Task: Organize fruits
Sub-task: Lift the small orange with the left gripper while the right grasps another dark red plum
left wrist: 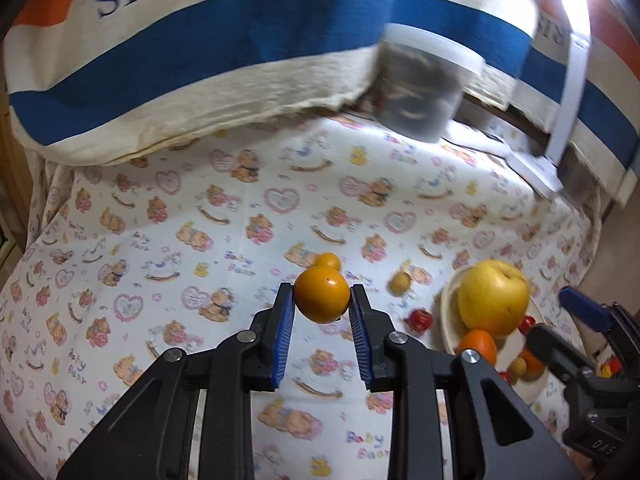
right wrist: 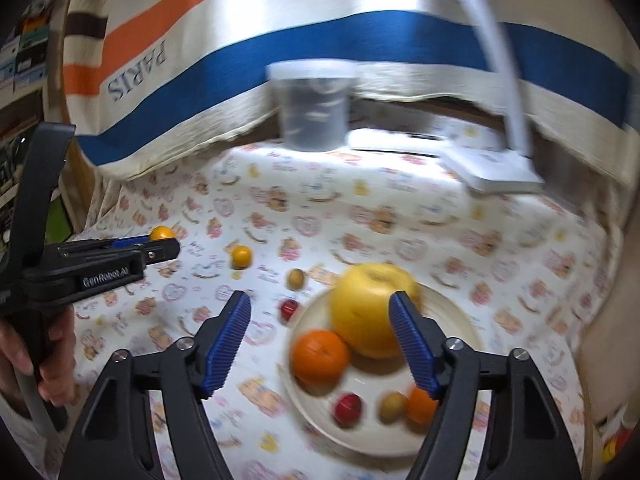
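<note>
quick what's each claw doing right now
left claw: shut on a small orange.
right claw: open, holding nothing, above the plate.

2 grippers (right wrist: 320, 344), 1 plate (right wrist: 460, 320), 1 pear (right wrist: 368, 308), 1 tub (right wrist: 312, 108)

left gripper (left wrist: 322, 300): jaws squeeze a small orange (left wrist: 322, 295), tipped down
right gripper (right wrist: 320, 320): jaws apart, nothing between the pads

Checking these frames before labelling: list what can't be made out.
- Tub contents: motion-blurred in both views.
- Plate near side, left wrist view: hidden by the left gripper frame.
- Plate fruits, right wrist view: blurred; right gripper finger covers part of one orange.
</note>
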The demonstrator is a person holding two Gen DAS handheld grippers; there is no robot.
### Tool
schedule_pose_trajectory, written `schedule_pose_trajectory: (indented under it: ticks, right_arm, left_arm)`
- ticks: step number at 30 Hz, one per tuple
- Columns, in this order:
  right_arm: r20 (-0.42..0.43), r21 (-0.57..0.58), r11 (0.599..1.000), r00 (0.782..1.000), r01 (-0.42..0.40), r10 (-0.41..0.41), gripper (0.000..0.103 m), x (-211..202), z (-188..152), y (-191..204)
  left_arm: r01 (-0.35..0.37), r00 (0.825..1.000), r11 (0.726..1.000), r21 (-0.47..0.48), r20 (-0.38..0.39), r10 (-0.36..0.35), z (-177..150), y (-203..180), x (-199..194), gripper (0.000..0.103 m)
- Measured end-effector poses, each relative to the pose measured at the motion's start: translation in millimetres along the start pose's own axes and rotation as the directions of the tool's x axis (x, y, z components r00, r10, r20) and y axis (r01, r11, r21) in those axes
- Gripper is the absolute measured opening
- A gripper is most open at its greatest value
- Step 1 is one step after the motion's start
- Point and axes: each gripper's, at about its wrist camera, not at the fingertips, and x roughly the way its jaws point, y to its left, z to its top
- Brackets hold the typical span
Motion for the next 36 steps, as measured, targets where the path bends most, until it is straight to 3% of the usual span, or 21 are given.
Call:
schedule_pose_trajectory:
  ticks: [5,8,11,17,26,32,34,36]
  right_arm:
    - [-0.195,-0.020,0.998,0.979,-0.060,0.055,0.051,53,13,23]
    - [-0.310,-0.099,0.995,0.950,0.008,-0.039,0.043,87,13,37]
    - [-0.350,-0.190,0.981,0.930,0.045,-0.110,0.041,107,12,49]
    - [-0.372,-0.339,0.936,0.900,0.094,-0.225,0.039,127,4,64]
    - [-0.391,-0.398,0.914,0.888,0.074,-0.242,0.035,142,-1,65]
    - [-0.380,-0.463,0.878,0.867,0.123,-0.322,0.025,154,-5,71]
    - [-0.379,-0.447,0.885,0.870,0.128,-0.317,0.023,160,-1,68]
    - [-0.387,-0.383,0.917,0.882,0.112,-0.269,0.023,156,4,58]
  left_arm:
    - [-0.014,0.999,0.999,-0.043,-0.033,0.013,1,18,11,0.027]
    - [-0.036,0.998,0.998,-0.055,-0.059,0.033,0,22,16,0.027]
    - [-0.036,0.997,0.998,-0.061,-0.063,0.032,-1,23,17,0.027]
    - [-0.042,0.998,0.998,-0.050,-0.050,0.039,0,21,12,0.027]
    - [-0.056,0.997,0.996,-0.064,-0.057,0.052,0,25,14,0.027]
    - [-0.052,0.997,0.997,-0.062,-0.058,0.048,0,25,14,0.027]
    - [-0.051,0.997,0.997,-0.064,-0.060,0.047,0,25,14,0.027]
    - [-0.050,0.997,0.997,-0.066,-0.059,0.046,0,25,13,0.027]
